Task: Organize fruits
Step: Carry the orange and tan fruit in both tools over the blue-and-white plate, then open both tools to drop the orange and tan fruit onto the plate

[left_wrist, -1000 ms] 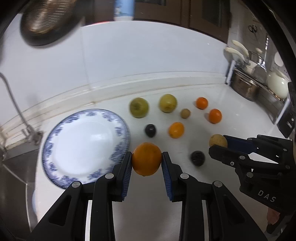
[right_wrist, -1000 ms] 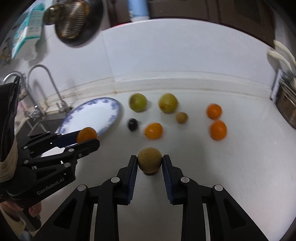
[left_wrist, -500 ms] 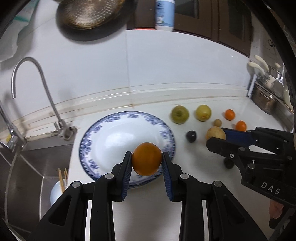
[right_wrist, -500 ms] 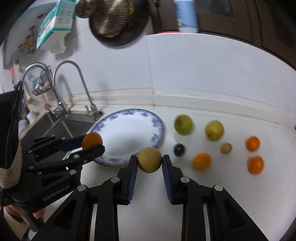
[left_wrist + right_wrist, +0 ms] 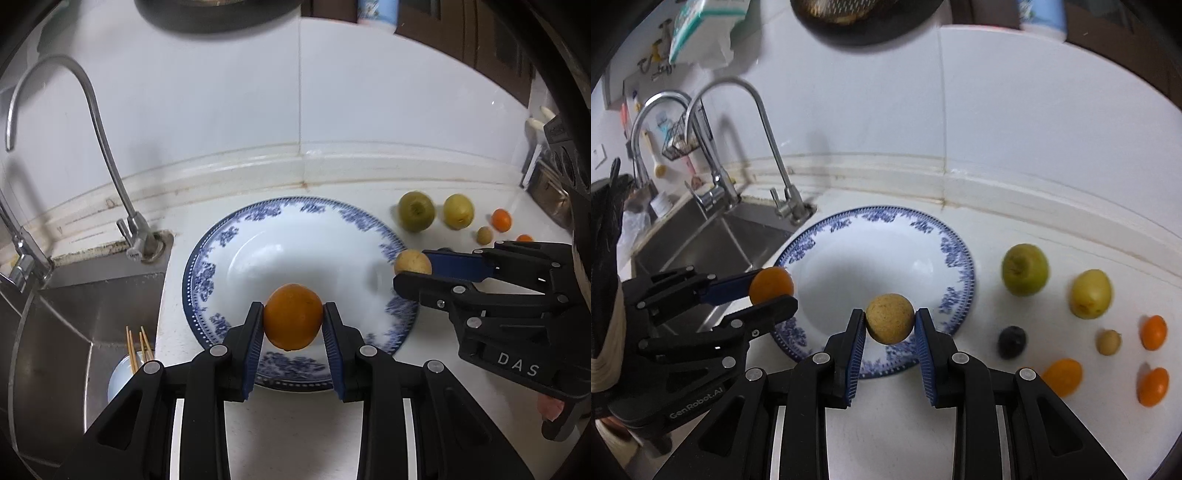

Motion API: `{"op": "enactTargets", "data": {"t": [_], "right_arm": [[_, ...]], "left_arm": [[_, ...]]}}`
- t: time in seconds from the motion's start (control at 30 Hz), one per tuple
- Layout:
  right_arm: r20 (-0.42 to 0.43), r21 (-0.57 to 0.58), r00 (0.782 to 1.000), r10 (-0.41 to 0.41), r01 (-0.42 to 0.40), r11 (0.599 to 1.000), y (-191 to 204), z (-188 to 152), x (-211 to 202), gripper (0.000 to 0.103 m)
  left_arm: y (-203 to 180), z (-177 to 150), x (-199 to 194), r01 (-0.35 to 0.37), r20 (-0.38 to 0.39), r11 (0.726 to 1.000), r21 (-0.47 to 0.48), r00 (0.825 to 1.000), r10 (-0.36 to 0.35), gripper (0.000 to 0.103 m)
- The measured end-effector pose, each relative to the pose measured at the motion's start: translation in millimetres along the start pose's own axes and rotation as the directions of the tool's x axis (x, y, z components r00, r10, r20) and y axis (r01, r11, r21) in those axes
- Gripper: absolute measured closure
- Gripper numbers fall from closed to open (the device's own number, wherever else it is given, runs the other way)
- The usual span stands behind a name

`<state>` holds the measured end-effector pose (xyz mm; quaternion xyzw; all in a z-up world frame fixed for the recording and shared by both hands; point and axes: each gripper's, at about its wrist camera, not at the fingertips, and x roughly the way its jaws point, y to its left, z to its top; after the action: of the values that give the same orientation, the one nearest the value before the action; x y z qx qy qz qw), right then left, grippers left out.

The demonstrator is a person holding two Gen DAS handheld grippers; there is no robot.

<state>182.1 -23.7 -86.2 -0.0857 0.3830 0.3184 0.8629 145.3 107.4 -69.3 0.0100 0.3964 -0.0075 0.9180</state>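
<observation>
Grippers left (image 5: 293, 317) and right (image 5: 890, 324) hover over plate (image 5: 236, 236) (pinching orange (image 5: 293, 316), tan fruit (image 5: 890, 323)).

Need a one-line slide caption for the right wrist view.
Right gripper holds a tan round fruit over the blue-rimmed plate; left gripper alongside holds an orange.

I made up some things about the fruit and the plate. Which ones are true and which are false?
1. The left tool holds an orange. True.
2. The right tool is empty. False: it grips a tan round fruit.
3. The blue-patterned plate already has fruit lying on it. False: both fruits are held above it.
4. Two green-yellow fruits sit on the counter beside the plate. True.
</observation>
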Motion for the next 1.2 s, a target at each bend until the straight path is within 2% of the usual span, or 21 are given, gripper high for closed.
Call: {"op": "enactTargets", "data": {"t": [0.23,0.67,0.7,0.8,1.03,1.2], "right_arm": [[-0.05,0.019,0.998,0.023,-0.022,1.0,0.1,1.4,23.9,0.074],[-0.064,0.025,0.998,0.018,-0.016,1.0,-1.4,2.0,33.4,0.074],[-0.056,0.023,0.998,0.015,-0.014,1.0,-1.0,1.9,31.4,0.074],[-0.04,0.016,0.999,0.004,-0.003,1.0,-0.7,1.4,25.4,0.068],[0.002,0.059,1.0,-0.014,0.014,0.998,-9.5,-3.1,-1.9,0.068],[0.032,0.08,0.999,-0.031,0.028,0.996,-12.4,-10.1,-27.1,0.068]], "left_arm": [[8.4,-1.3,16.0,0.013,-0.035,1.0,-0.006,0.999,-0.013,0.072],[8.0,-4.6,27.4,0.017,-0.061,1.0,-0.012,0.998,-0.018,0.07],[7.8,-4.5,26.3,0.015,-0.059,1.0,-0.013,0.998,-0.016,0.066],[6.4,-2.8,21.5,0.003,-0.041,1.0,-0.011,0.999,-0.004,0.064],[-2.9,-0.3,-5.8,-0.006,-0.008,1.0,-0.023,1.0,0.006,0.061],[-13.6,0.9,-29.9,0.019,0.039,0.999,-0.038,0.999,-0.017,0.059]]}}
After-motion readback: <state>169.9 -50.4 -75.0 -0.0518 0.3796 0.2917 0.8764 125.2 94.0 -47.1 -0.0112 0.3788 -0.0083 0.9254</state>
